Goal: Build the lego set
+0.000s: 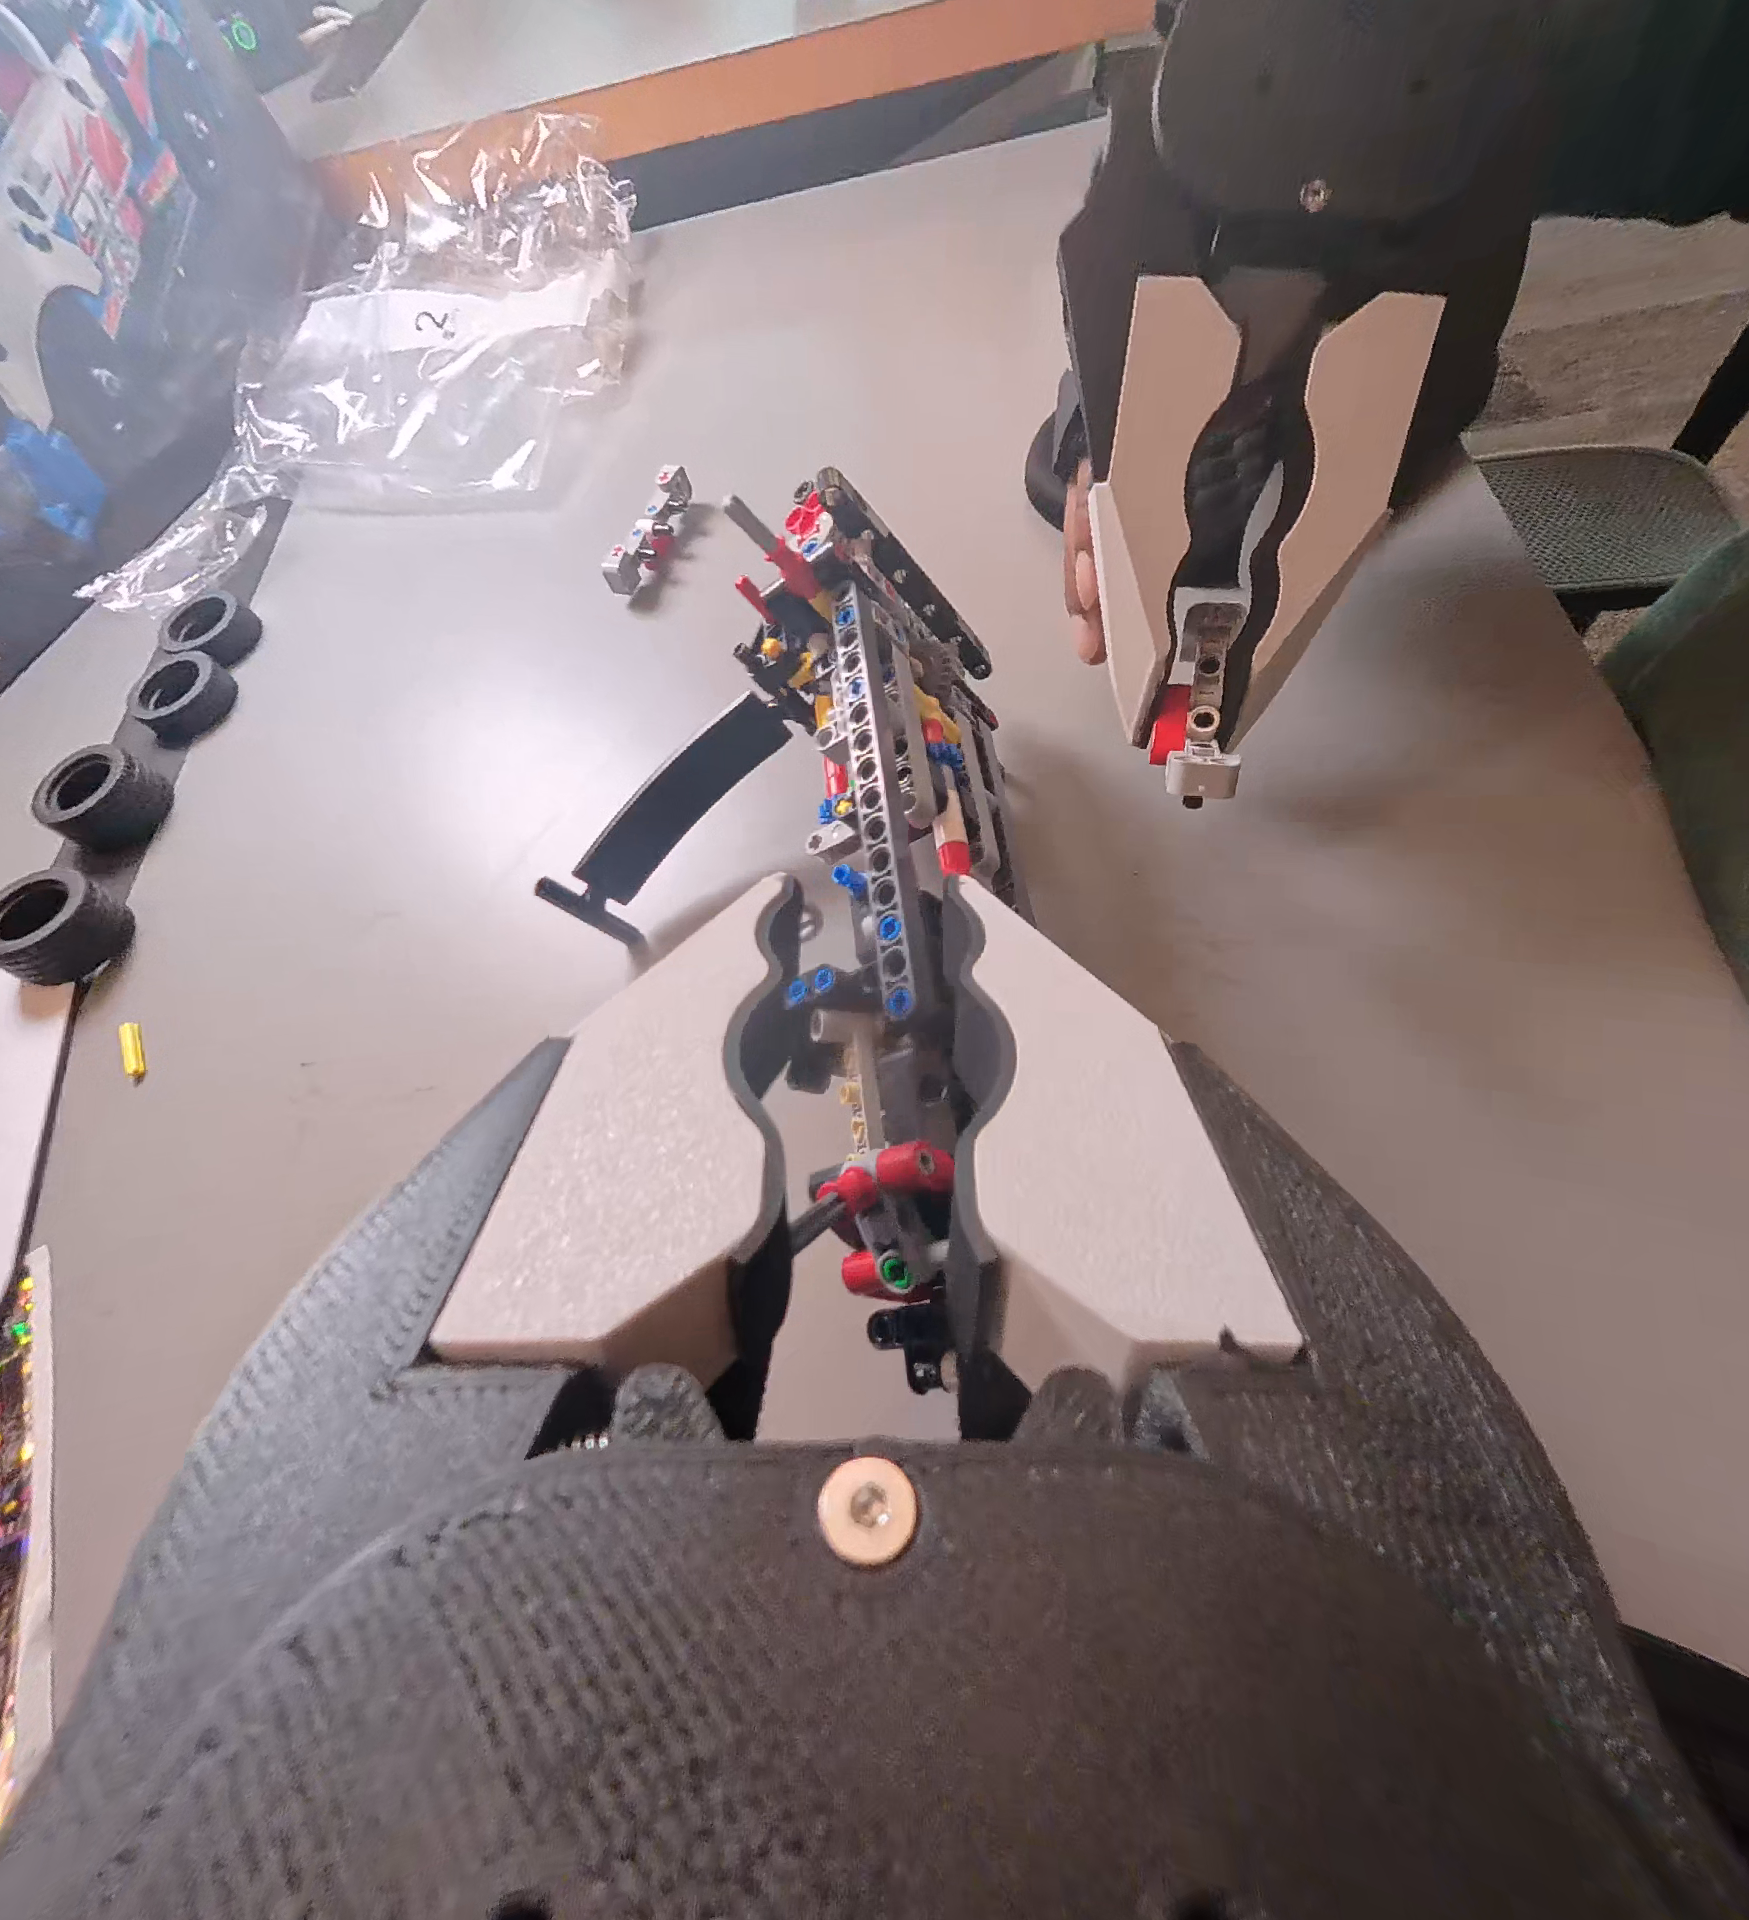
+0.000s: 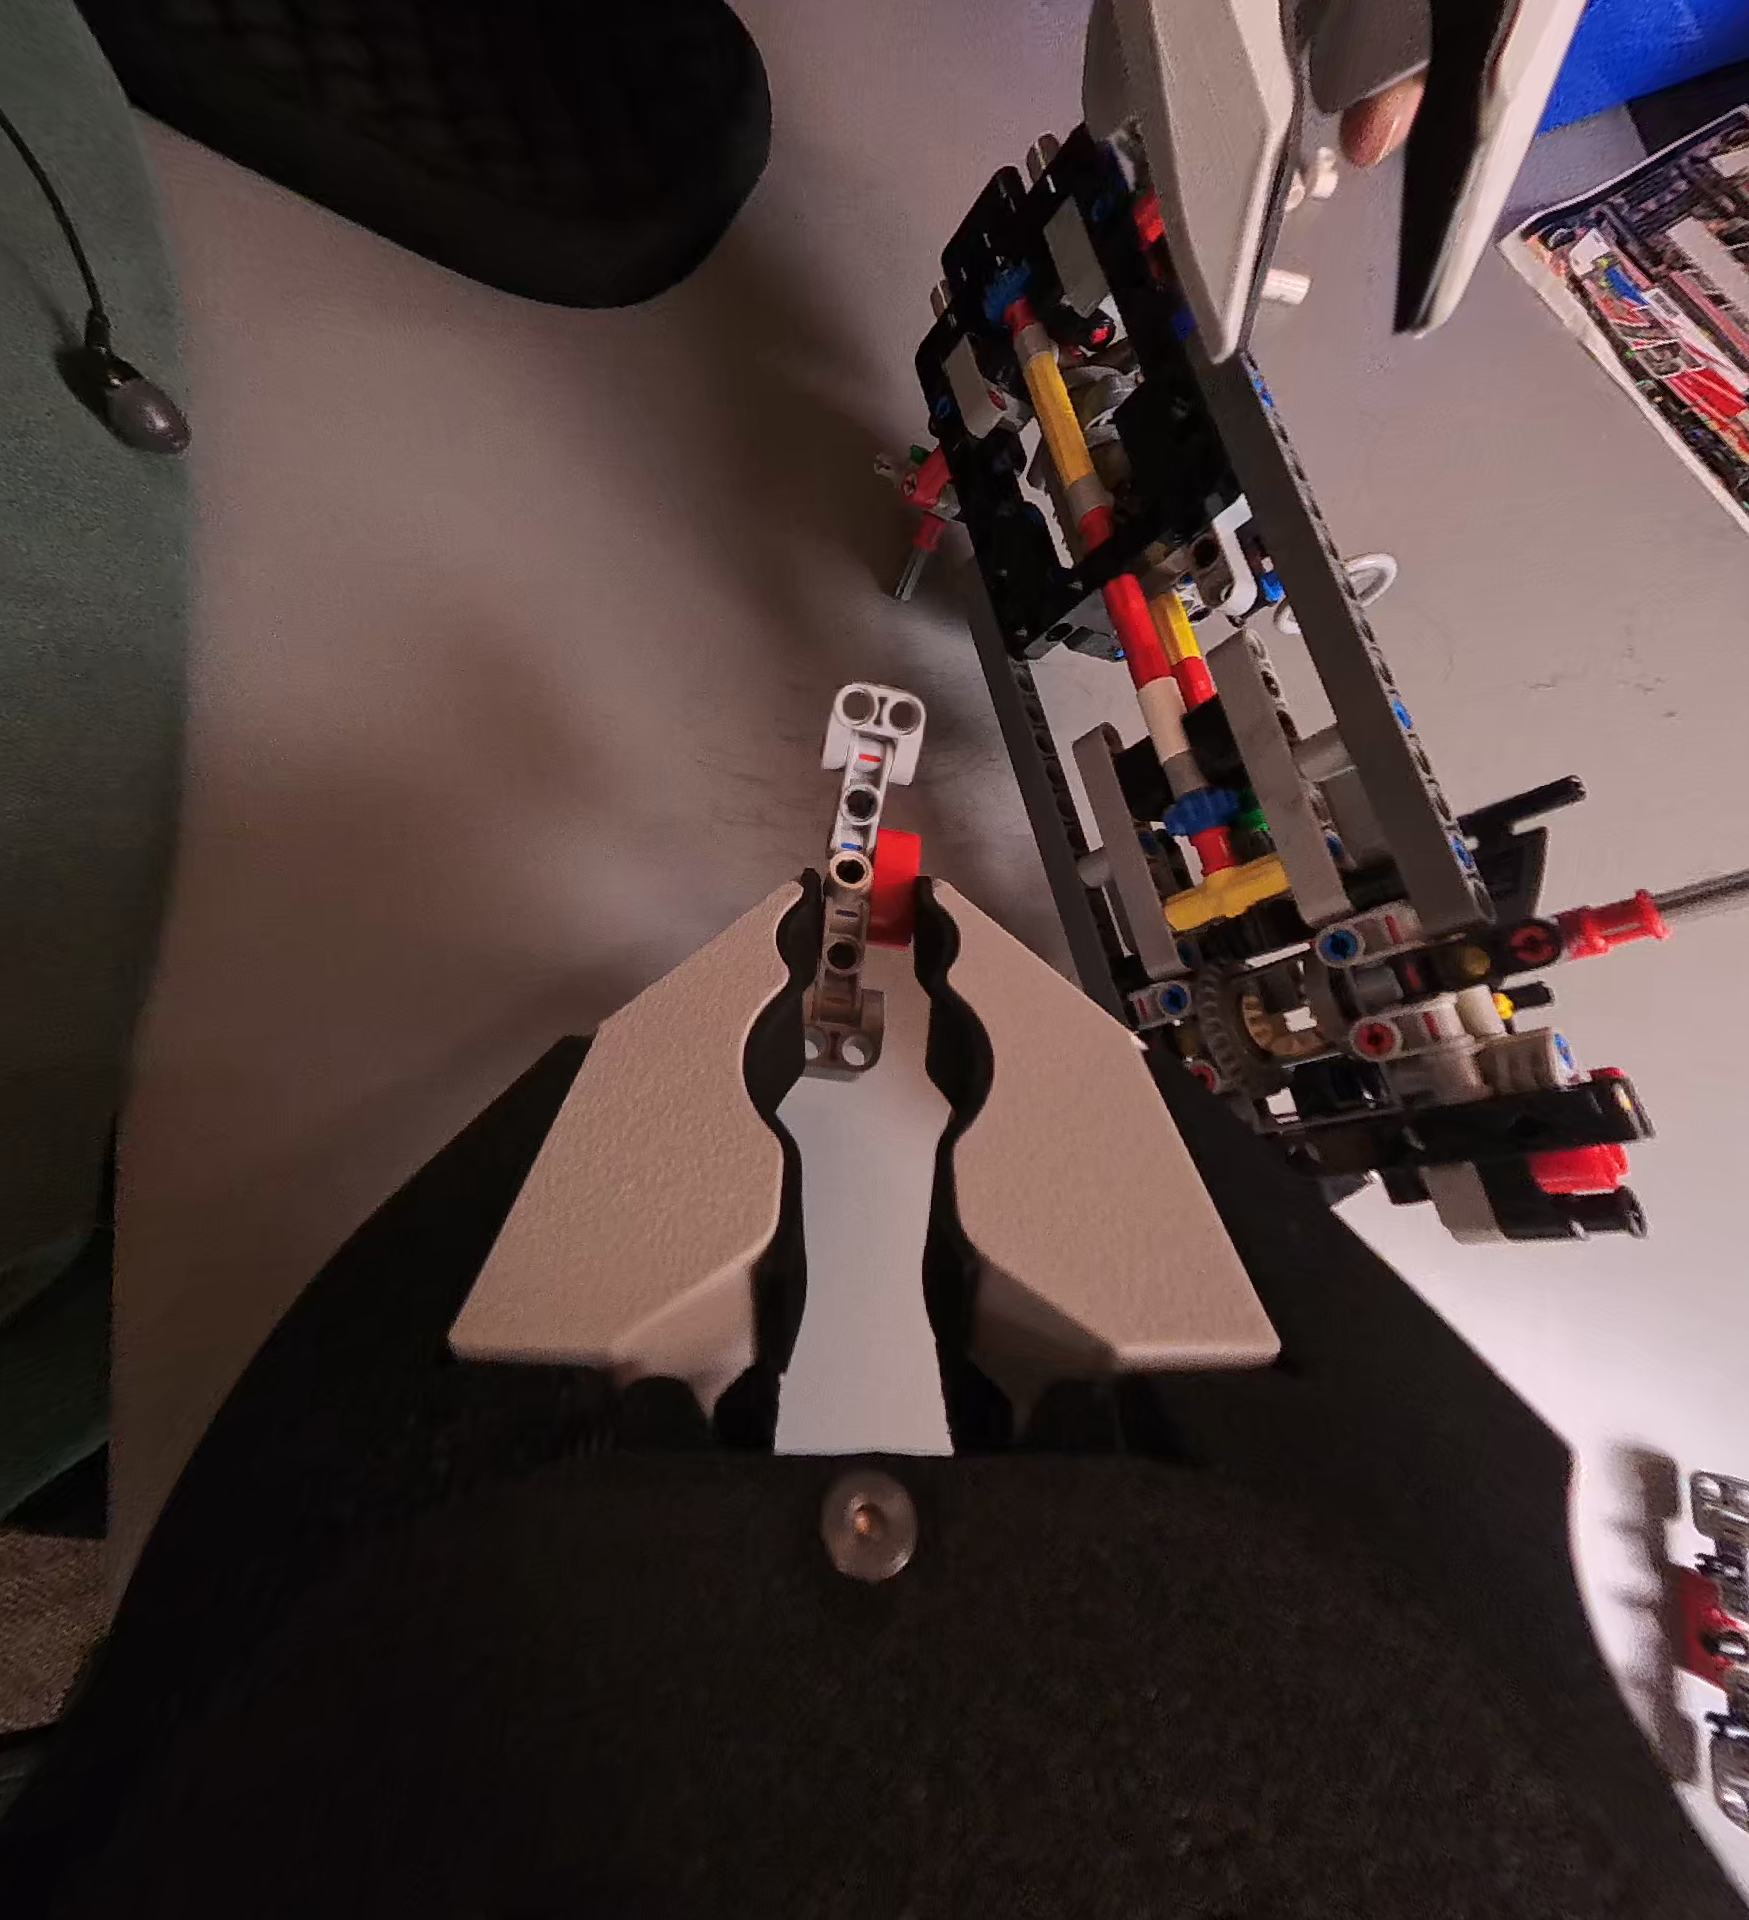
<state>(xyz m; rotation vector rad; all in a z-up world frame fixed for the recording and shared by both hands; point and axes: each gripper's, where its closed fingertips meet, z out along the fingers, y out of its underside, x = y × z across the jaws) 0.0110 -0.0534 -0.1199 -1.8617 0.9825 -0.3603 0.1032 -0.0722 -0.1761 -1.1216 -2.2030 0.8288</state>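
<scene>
Holding the long grey-and-black lego chassis frame of beams, axles and gears [image 1: 875, 831] in our left gripper [image 1: 875, 904], whose fingers close narrow on its near end, we keep its far end resting on the grey table [image 1: 434, 727]. Our right gripper [image 2: 865, 894] pinches a small light-grey connector piece with a red bush on it [image 2: 865, 821]; its white two-hole end sticks out past the fingertips. In the left wrist view this piece hangs at about two o'clock from the frame, apart from it and above the table.

We judge that the step is to join this piece to the frame. To do it well, we should hold the frame steady and turn the piece until its holes line up with a pin. Which pin, we cannot tell. Then we should press straight, not at an angle. A small grey-and-red sub-assembly [image 1: 646, 530] and four black rubber tyres [image 1: 101, 795] wait at ten and nine o'clock.
</scene>
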